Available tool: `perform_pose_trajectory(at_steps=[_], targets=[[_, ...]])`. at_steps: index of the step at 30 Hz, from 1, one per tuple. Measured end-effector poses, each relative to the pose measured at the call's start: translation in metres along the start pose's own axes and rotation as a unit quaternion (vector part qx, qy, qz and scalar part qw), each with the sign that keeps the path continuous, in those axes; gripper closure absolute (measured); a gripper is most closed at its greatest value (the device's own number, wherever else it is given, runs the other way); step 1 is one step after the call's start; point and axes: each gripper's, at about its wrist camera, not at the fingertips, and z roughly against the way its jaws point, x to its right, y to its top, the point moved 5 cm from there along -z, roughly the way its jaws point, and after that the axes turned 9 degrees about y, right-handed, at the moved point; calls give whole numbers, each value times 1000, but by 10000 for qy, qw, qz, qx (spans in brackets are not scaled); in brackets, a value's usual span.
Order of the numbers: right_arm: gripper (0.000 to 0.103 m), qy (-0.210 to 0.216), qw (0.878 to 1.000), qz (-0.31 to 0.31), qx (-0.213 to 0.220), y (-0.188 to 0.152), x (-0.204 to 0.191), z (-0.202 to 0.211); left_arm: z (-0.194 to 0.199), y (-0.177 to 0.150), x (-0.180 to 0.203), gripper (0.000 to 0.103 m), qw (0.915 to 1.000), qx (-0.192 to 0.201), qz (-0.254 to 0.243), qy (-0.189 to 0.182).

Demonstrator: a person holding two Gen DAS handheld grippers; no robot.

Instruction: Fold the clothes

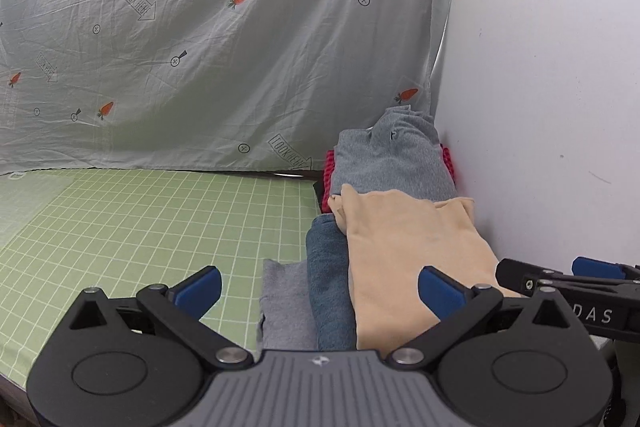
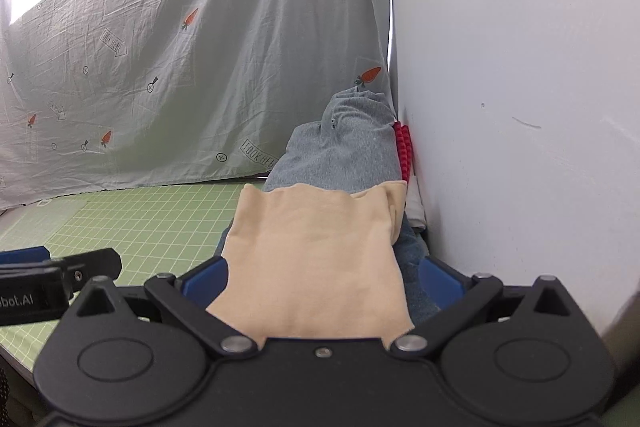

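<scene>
While both fingers gape empty | left view alone shows grey cloth (image 1: 280,303)

Free passage is given over the mat (image 1: 120,227) at left. The right side is blocked by stacked clothes (image 1: 400,247) against the wall (image 1: 540,87); the rear is closed by the sheet (image 1: 220,47).

Makeshift recording corner, carrot-print sheet (image 1: 224,39) backdrop, green grid mat (image 1: 132,227), white wall (image 1: 552,87)
</scene>
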Motion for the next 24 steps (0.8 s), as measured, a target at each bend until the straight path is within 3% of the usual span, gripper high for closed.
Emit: perform_pose_trajectory(at_steps=[9, 24], targets=[[0, -97, 9997, 59, -193, -40, -26, 48, 48, -40, -22, 0, 9998, -200, 1, -59], [0, -199, 9994, 58, -260, -71, -39, 89, 90, -69, -29, 0, 9993, -327, -71, -141]])
